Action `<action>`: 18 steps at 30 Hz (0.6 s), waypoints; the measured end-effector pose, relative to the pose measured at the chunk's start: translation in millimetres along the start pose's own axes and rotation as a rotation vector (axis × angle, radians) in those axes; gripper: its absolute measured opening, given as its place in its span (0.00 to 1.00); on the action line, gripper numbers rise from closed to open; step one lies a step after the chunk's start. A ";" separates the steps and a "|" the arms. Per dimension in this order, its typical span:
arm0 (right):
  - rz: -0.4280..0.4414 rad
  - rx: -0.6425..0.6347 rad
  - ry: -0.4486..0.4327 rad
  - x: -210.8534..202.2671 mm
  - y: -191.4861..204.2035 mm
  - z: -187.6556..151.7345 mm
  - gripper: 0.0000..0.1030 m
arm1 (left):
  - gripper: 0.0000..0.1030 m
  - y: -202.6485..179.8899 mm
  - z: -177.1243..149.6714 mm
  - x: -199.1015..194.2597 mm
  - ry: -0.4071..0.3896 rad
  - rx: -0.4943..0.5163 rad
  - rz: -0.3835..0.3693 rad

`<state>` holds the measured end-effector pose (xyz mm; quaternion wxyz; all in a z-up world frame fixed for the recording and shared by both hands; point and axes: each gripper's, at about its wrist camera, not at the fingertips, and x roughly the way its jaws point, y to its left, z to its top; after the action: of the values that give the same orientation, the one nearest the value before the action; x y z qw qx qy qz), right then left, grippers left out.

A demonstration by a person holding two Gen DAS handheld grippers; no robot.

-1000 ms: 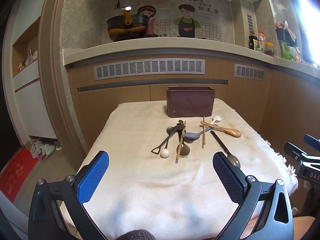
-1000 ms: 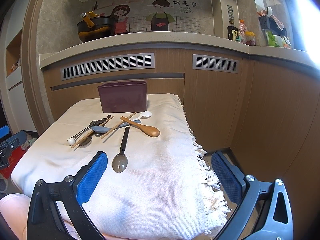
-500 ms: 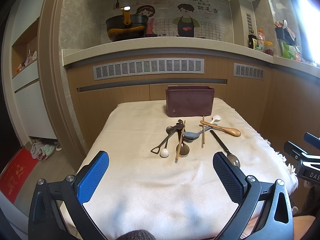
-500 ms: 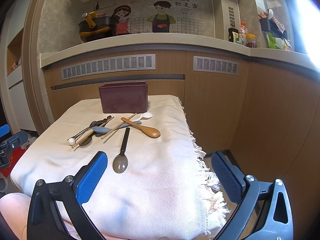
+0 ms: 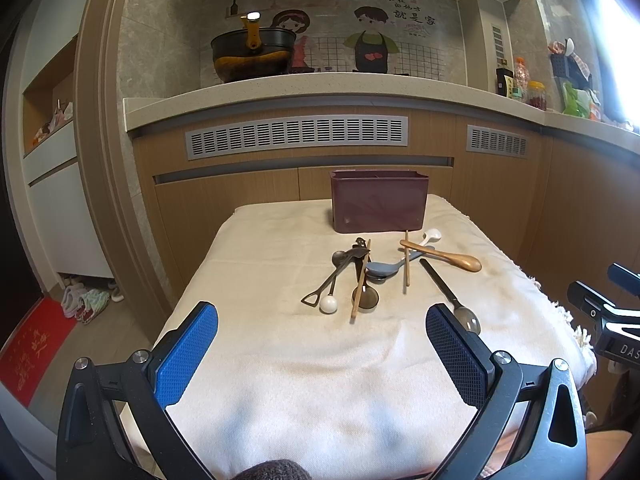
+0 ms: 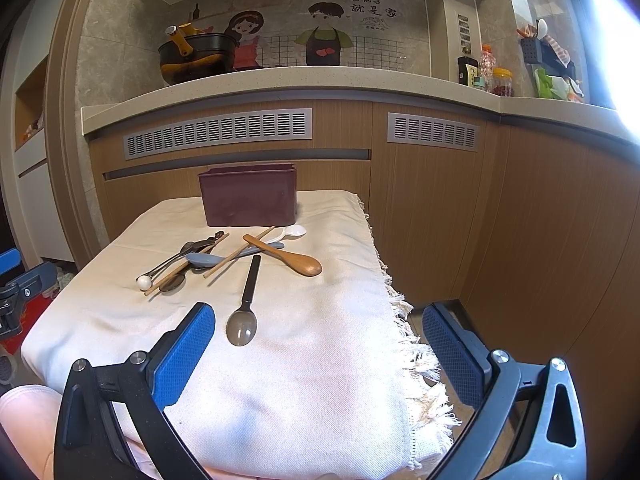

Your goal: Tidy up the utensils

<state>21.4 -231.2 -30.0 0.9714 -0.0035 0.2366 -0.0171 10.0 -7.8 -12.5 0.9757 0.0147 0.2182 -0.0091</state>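
Note:
A dark maroon utensil box [image 5: 379,207] stands at the far side of a cloth-covered table [image 5: 280,360]; it also shows in the right wrist view [image 6: 248,196]. In front of it lie several utensils: a wooden spoon [image 5: 444,256], a black-handled spoon [image 5: 448,294], a blue-grey spoon [image 5: 386,267], chopsticks [image 5: 406,262], a white spoon [image 5: 431,235] and dark metal pieces [image 5: 340,270]. My left gripper [image 5: 322,354] is open and empty above the near cloth. My right gripper [image 6: 318,354] is open and empty, near the black-handled spoon [image 6: 245,312].
The table's fringed right edge [image 6: 404,320] drops to the floor beside wooden cabinets [image 6: 520,220]. A counter [image 5: 320,88] with a pot [image 5: 252,56] runs behind. The right gripper's body shows at the right of the left wrist view [image 5: 608,316].
Both views have shifted only slightly; the grippers stay open and the utensils have not moved.

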 end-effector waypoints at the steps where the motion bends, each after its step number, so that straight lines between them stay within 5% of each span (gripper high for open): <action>1: -0.001 0.000 0.000 -0.2 0.0 0.1 1.00 | 1.00 0.1 0.0 0.0 0.000 0.000 0.000; 18: -0.006 -0.014 -0.005 5.5 0.3 4.8 1.00 | 1.00 -4.9 1.3 7.4 0.013 0.036 -0.013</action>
<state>28.5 -231.1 -28.3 0.9719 -0.0109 0.2344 -0.0183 17.1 -12.8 -14.6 0.9738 0.0309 0.2244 -0.0193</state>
